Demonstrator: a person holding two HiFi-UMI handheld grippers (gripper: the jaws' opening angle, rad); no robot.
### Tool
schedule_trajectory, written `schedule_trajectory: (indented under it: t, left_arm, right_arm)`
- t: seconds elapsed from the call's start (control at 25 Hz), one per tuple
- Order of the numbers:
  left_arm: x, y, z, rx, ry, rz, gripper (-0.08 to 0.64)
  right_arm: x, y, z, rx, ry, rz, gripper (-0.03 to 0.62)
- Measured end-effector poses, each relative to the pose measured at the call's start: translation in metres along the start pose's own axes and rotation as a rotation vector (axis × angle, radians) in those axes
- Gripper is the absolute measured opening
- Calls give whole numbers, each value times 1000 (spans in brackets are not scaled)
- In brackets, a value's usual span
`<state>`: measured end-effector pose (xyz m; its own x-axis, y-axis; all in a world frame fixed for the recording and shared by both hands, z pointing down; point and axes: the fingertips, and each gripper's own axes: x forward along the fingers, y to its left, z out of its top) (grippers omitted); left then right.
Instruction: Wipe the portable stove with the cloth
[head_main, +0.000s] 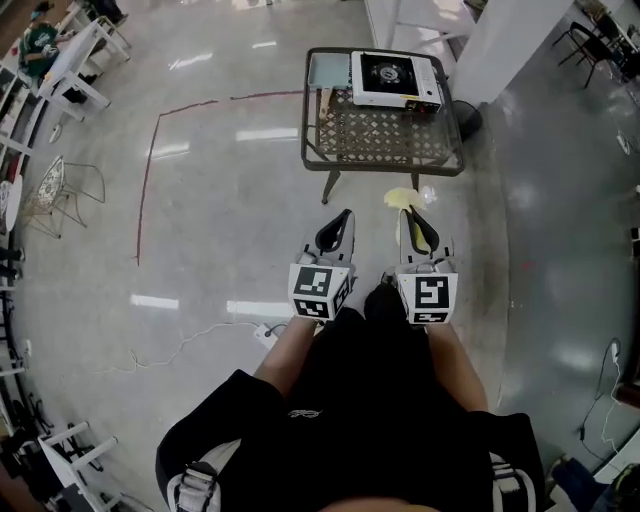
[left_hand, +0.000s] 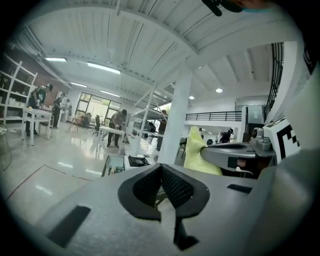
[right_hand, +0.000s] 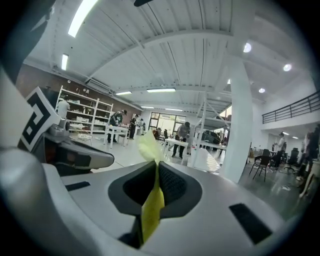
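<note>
The white portable stove (head_main: 394, 79) with its black burner sits at the far right end of a small lattice-top metal table (head_main: 380, 135), well ahead of me. My right gripper (head_main: 408, 213) is shut on a yellow cloth (head_main: 401, 198) that sticks out past its tips; in the right gripper view the cloth (right_hand: 151, 202) runs pinched between the black pads. My left gripper (head_main: 346, 214) is held level beside it, shut with nothing in it. In the left gripper view the stove (left_hand: 136, 161) shows small beyond the closed left gripper (left_hand: 160, 167), with the cloth (left_hand: 199, 151) at right.
A grey tray-like lid (head_main: 328, 72) lies left of the stove on the table. A white pillar (head_main: 515, 40) stands right of the table, with a dark round base (head_main: 466, 118) by it. Red tape line (head_main: 150, 160) marks the polished floor; a white cable (head_main: 190, 340) lies at lower left. People work at distant tables.
</note>
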<state>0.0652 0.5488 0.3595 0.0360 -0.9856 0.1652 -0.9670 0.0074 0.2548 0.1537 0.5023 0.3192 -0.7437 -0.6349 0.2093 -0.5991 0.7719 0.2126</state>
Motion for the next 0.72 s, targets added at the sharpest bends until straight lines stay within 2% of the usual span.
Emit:
schedule_trajectory:
  t: [0.2, 0.4, 0.56, 0.72]
  left_arm:
    - [16, 8, -8, 1, 40, -11, 17]
    - [38, 30, 5, 17, 49, 19, 17]
    - [67, 38, 11, 38, 51, 34, 17]
    - [105, 41, 20, 28, 64, 32, 17]
  right_arm:
    - [23, -4, -18, 28, 46, 17, 18]
    - [64, -5, -6, 39, 32, 60, 18]
    - [91, -22, -6, 52, 16, 74, 18]
    - [116, -47, -5, 53, 24, 88, 18]
